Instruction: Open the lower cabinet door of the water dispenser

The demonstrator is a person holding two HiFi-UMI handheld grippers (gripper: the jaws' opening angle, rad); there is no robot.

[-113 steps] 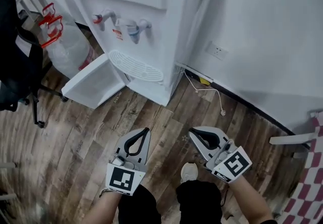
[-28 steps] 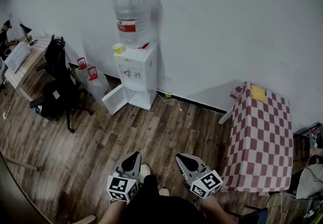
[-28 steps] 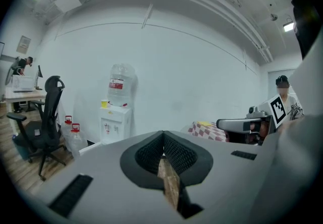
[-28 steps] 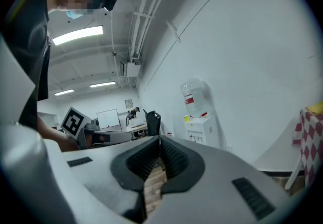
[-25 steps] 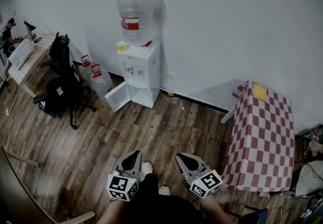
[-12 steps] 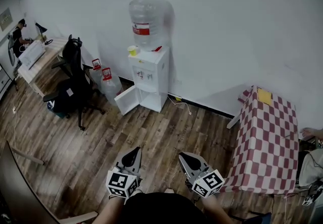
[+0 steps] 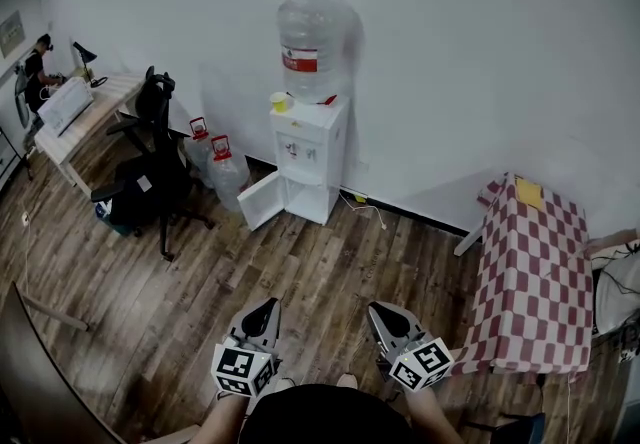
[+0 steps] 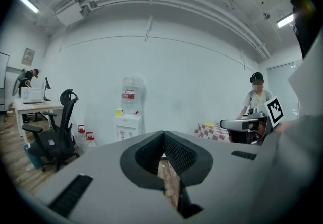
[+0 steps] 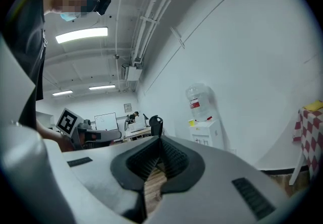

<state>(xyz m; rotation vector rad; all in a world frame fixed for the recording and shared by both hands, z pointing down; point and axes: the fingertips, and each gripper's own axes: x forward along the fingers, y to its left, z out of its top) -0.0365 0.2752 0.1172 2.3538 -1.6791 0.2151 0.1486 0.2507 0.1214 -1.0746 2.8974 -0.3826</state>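
The white water dispenser (image 7: pixel 311 160) stands against the far wall with a large bottle (image 7: pixel 311 44) on top and a yellow cup (image 7: pixel 283 102) beside it. Its lower cabinet door (image 7: pixel 262 200) hangs open, swung out to the left. Both grippers are far from it, low in the head view near the person's body. My left gripper (image 7: pixel 268 305) is shut and holds nothing. My right gripper (image 7: pixel 378 310) is likewise shut and bare. The dispenser (image 8: pixel 127 125) shows small beyond the left gripper (image 8: pixel 163 133), and again as the dispenser (image 9: pixel 206 129) past the right gripper (image 9: pixel 160 138).
A black office chair (image 7: pixel 155 167) and two spare water jugs (image 7: pixel 228 172) stand left of the dispenser. A desk (image 7: pixel 85 107) with a person (image 7: pixel 40 57) is at far left. A red-checked table (image 7: pixel 535 267) stands at right. A cable (image 7: pixel 365 202) lies by the wall.
The dispenser, close up with its door open several seconds ago, now sits far off; over the last second it drifted right and slightly down in the head view. Both grippers stayed shut.
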